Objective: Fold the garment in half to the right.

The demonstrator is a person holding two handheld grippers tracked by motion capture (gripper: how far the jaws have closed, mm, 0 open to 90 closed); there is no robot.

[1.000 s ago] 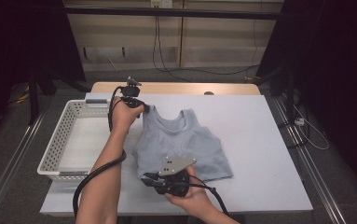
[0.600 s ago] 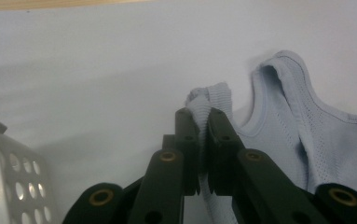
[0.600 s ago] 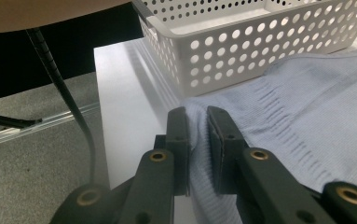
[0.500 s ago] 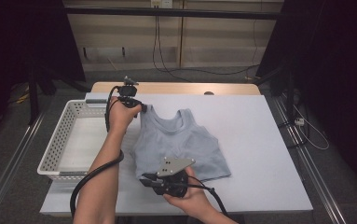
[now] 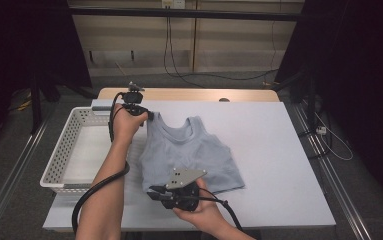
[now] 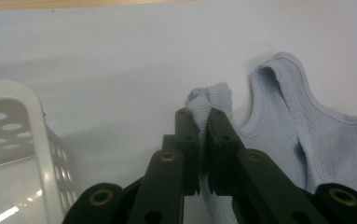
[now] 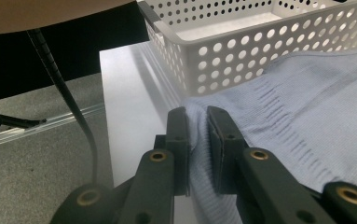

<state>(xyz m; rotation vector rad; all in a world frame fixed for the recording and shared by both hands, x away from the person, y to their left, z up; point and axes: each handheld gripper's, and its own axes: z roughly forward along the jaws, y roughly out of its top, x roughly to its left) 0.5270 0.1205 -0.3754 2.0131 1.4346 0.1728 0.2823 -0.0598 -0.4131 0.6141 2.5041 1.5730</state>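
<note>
So the light blue tank top [image 5: 189,152] lies flat mid-bench, right of the white basket [image 5: 74,150]. Left gripper [image 6: 198,122] is clamped on its far strap, right gripper [image 7: 196,122] on the near hem. Soft, floppy, light fabric; corners look like the best grab spots.

A pale blue, ribbed-knit sleeveless tank top [image 5: 186,155] lies spread flat on the white table, neck at the far side, hem near. Its far-left shoulder strap and near-left hem corner are bunched and slightly lifted from the surface.
</note>
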